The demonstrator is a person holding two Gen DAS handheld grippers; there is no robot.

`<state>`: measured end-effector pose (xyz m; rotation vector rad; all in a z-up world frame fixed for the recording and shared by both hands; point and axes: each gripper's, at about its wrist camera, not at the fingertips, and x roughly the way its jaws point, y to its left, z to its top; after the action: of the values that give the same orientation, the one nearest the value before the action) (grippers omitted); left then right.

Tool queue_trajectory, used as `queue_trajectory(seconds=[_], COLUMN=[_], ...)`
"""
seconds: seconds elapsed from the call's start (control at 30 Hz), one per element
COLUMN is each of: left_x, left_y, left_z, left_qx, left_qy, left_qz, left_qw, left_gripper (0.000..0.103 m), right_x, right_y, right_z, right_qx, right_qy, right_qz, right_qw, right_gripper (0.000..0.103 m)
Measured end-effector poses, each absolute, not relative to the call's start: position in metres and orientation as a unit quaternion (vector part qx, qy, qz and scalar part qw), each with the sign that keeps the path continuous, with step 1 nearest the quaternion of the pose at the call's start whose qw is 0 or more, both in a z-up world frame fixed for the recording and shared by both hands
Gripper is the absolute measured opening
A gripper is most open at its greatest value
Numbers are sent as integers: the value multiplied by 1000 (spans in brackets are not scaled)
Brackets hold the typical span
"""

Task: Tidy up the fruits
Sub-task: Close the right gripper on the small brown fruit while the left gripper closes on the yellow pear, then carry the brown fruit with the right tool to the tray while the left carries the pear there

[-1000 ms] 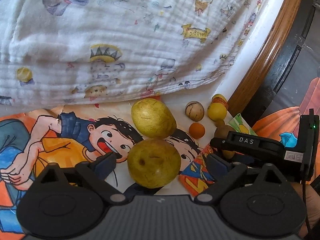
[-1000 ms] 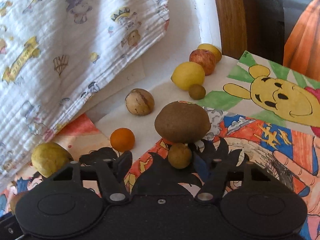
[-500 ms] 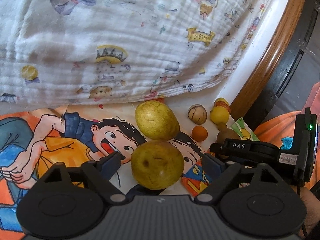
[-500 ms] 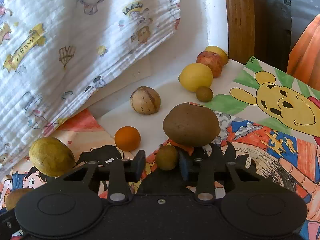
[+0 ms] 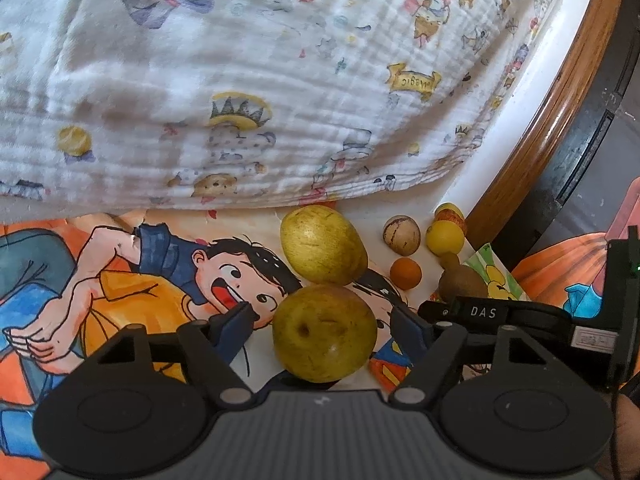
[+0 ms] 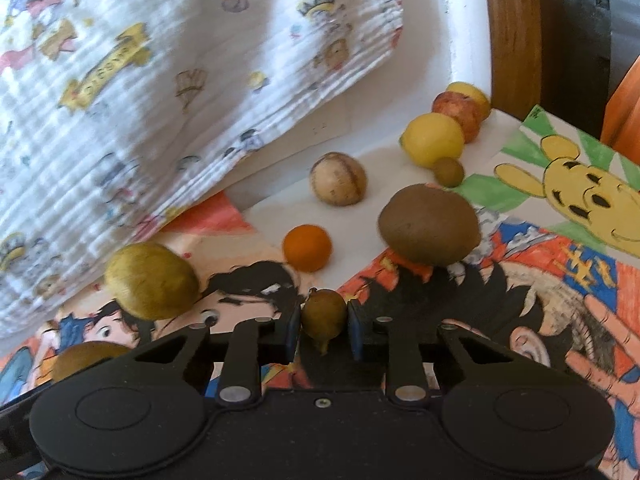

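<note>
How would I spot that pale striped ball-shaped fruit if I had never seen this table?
Start at the white cartoon-print cloth draped at the back, then look along the bare white strip below its edge. There sits a pale round fruit, between the small orange fruit and the yellow lemon. It alone is cream with brown seams, like a baseball.

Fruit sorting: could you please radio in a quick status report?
Right gripper shut on small olive fruit. Left gripper closing around yellow-green fruit, pads not touching. Large brown fruit just ahead.
</note>
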<state>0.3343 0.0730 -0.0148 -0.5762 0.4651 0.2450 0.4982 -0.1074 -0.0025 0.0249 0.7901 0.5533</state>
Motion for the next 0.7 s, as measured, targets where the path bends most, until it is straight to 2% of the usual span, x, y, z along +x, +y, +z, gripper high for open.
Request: queue_trajectory(seconds=[0.47,0.7], left_x=[337,336], left_y=[74,75], left_z=[-16,-17], left_qx=[-292,-296], left_qy=[232,232], left_qz=[108,106], left_qw=[922,921], left_gripper=[59,58], right_x=[484,475], right_y=[-106,-109], right_z=[1,5], right_qx=[17,28], right_qy=[390,398], right_qz=[281,286], right_qw=[877,871], right_gripper=[27,27])
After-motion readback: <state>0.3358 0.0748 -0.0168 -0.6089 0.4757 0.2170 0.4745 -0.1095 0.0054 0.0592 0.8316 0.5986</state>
